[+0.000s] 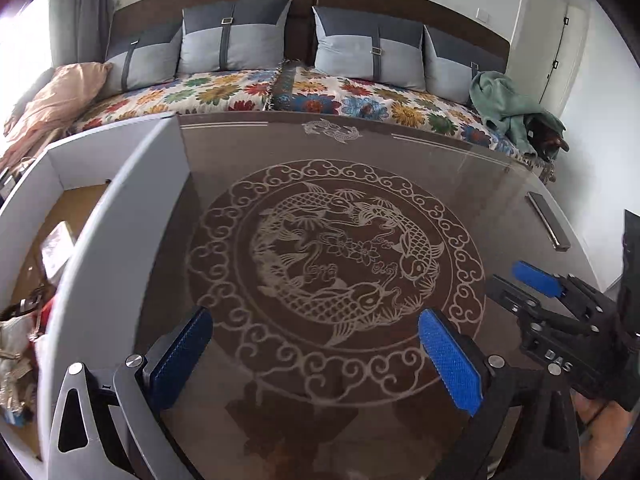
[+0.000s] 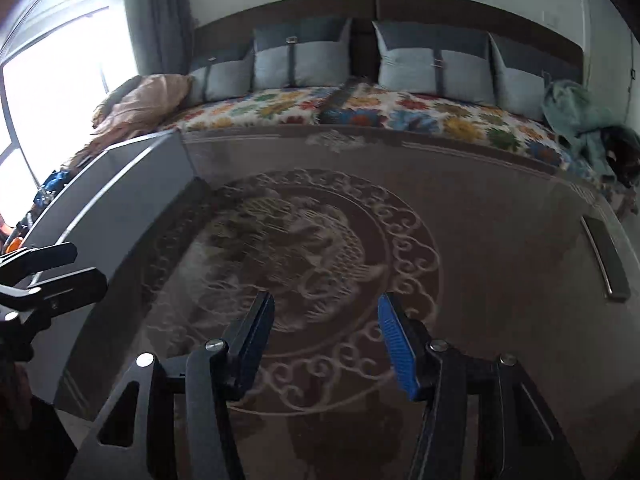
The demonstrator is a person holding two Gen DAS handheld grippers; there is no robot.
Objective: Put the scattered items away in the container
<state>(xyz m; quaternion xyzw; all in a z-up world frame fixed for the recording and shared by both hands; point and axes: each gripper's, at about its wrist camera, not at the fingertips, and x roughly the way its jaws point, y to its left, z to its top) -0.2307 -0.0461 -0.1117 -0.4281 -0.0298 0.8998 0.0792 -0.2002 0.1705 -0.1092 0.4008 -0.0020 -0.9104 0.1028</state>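
Note:
A white open box (image 1: 120, 216) stands at the table's left edge and holds several small items (image 1: 24, 320) on its brown floor. It also shows in the right wrist view (image 2: 120, 208). My left gripper (image 1: 316, 328) is open and empty above the brown glass table (image 1: 400, 168), just right of the box wall. My right gripper (image 2: 326, 316) is open and empty above the fish pattern; it also shows in the left wrist view (image 1: 516, 280) at the right. A dark flat phone-like slab (image 1: 548, 220) lies near the table's right edge, also in the right wrist view (image 2: 606, 258).
A bed with a flowered cover (image 1: 320, 96), grey cushions (image 1: 236, 36), a pink cloth (image 1: 52, 100) and a green garment (image 1: 512, 108) runs behind the table. A window (image 2: 52, 120) is at the left.

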